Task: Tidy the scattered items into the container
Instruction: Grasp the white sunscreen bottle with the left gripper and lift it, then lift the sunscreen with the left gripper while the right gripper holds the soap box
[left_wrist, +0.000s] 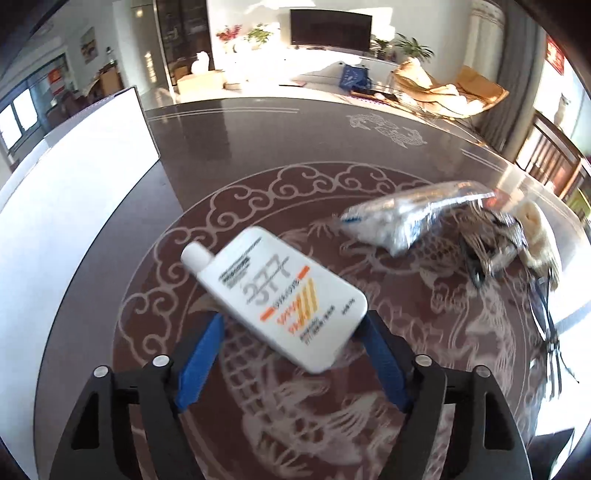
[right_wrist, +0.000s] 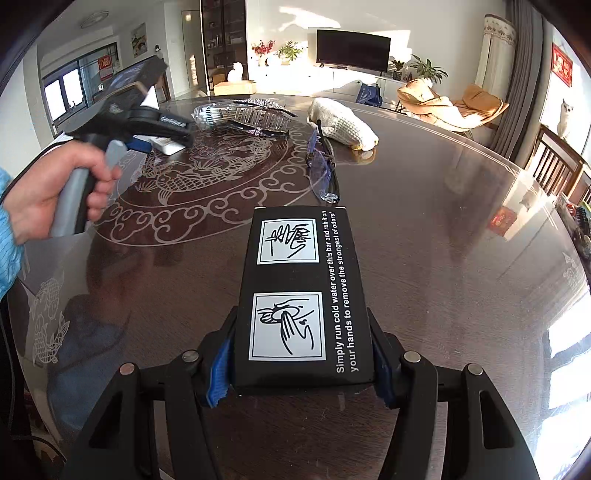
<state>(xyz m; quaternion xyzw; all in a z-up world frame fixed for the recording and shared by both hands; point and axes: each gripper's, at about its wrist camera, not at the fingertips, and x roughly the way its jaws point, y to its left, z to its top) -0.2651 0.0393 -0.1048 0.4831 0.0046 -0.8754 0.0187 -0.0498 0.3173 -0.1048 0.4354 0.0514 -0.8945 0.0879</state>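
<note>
Glossy flat white bottle (left_wrist: 280, 299); matte black rectangular box (right_wrist: 301, 299) clamped.

I've got the white bottle (left_wrist: 275, 295) lying diagonally, cap pointing up-left, orange stripes on its label, over the middle of the desk's dragon medallion. The black box (right_wrist: 303, 295) with hand-washing drawings and white text sits lengthwise, toward the desk's near edge. Toward the far edge: a clear plastic packet (right_wrist: 212, 114), a hair comb clip (right_wrist: 258, 120), a knit glove (right_wrist: 341, 125), and blue-tinted glasses (right_wrist: 321, 166). The white container (left_wrist: 74, 177) stands at the left edge.
</note>
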